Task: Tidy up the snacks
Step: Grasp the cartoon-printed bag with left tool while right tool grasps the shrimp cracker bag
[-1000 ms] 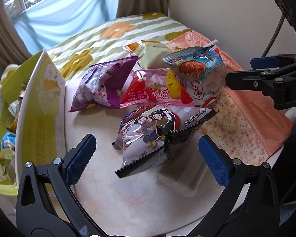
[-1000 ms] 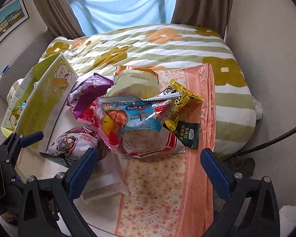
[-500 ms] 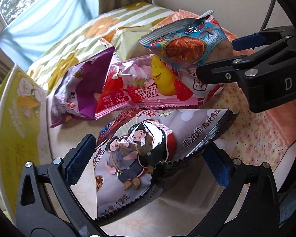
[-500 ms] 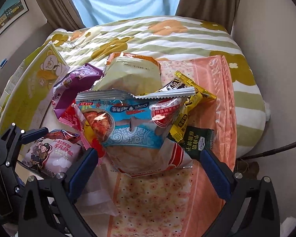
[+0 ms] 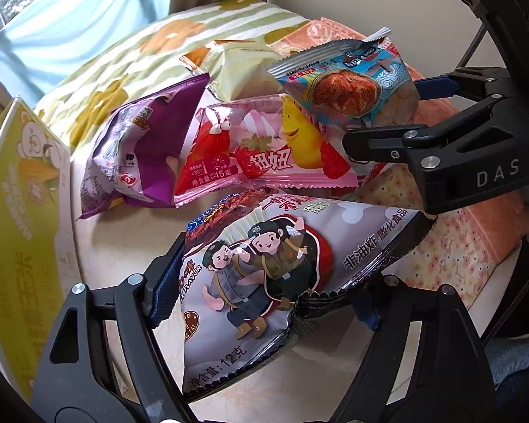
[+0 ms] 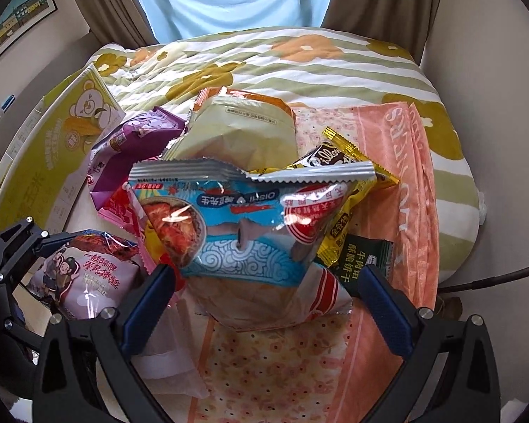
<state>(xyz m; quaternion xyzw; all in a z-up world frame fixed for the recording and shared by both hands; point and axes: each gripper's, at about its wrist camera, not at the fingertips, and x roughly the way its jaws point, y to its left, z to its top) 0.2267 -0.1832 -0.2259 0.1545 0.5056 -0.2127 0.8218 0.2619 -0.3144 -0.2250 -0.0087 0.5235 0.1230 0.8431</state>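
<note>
Your left gripper [image 5: 268,303] has its jaws squeezed in on the grey cartoon snack bag [image 5: 282,275], which fills the lower middle of the left wrist view and bulges between the blue pads. In the right wrist view that same bag sits at the lower left. Your right gripper [image 6: 264,303] is straddling the blue snack bag [image 6: 243,218] in the center of its frame; the pads are close on both sides of the bag's lower half, but I honestly can't tell if they're actually pinching it or just sitting beside it. From the left wrist view that blue bag shows at the upper right, with your right gripper reaching in from the right edge. Behind them there's the pink strawberry bag [image 5: 264,148] in the middle, the purple bag [image 5: 141,148] to its left, and the pale yellow bag [image 6: 243,130] further back. A yellow wrapper [image 6: 352,183] and a dark green packet [image 6: 363,257] peek out at the right of the blue bag, lying on the peach towel [image 6: 398,190]. The yellow-green box [image 5: 21,218] stands along the left edge, and the flowered bed [image 6: 299,63] runs across the top.
</note>
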